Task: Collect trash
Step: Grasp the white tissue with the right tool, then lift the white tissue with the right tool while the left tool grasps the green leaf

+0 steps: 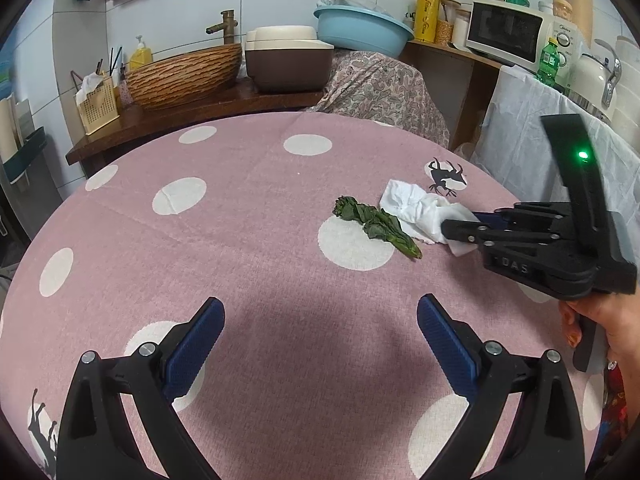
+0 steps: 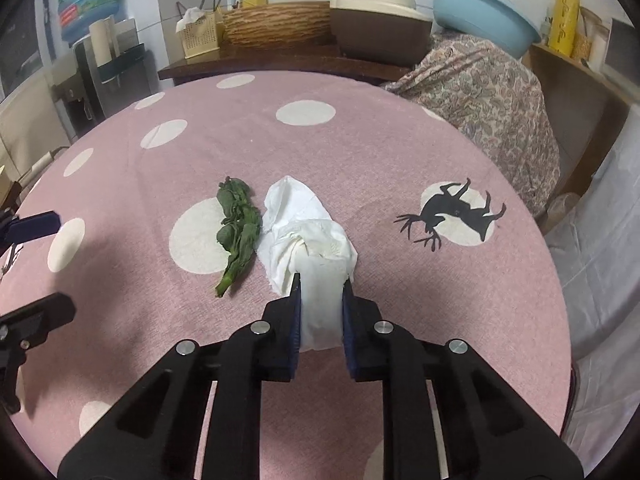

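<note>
Right gripper (image 2: 320, 284): we find its jaws clamped on the near end of the crumpled white tissue (image 2: 304, 232).
Left gripper (image 1: 320, 312): we note jaws wide, nothing between them.
Tissue location: on the pink dotted worktop (image 2: 360, 152), touching the wilted green leaf (image 2: 238, 228) at its left.

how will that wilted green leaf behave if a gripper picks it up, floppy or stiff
Probably floppy: the green leaf looks shrivelled and lies flat on the tablecloth, so its ends would likely droop. It looks thin, so likely very light. It may tear or slip if pinched only by its stem end.
</note>
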The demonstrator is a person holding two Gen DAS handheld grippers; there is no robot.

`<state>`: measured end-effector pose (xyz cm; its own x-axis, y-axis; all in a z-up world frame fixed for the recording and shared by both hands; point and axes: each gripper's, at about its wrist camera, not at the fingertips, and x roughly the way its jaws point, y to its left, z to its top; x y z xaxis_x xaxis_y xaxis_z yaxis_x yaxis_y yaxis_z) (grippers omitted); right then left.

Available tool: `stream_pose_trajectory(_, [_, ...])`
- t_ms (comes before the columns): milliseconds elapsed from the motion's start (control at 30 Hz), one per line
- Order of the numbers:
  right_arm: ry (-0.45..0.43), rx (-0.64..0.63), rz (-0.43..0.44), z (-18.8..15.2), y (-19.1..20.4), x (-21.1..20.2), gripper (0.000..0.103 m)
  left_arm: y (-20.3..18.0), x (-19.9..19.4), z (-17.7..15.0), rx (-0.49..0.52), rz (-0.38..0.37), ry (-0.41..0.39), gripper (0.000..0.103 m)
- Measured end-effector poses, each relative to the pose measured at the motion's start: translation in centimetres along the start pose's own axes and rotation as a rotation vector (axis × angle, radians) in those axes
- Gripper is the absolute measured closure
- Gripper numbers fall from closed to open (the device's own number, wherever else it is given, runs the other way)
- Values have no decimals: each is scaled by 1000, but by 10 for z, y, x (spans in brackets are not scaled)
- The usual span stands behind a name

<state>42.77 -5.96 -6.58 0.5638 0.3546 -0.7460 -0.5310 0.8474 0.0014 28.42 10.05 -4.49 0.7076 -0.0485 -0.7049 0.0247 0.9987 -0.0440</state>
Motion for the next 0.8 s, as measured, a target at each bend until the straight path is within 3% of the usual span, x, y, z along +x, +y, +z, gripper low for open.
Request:
stream_pose_trajectory(467, [-134, 66, -52, -45, -21, -84, 87, -32, 34, 33, -4, -26, 25, 7])
stream_pose_trajectory(733, [-159, 104, -62, -73, -25, -111, 87, -68, 74, 47, 54, 15, 82, 19])
stream_pose_trajectory(800, [-162, 110, -62, -78, -25, -115, 87, -74, 82, 49, 70, 37, 93, 28])
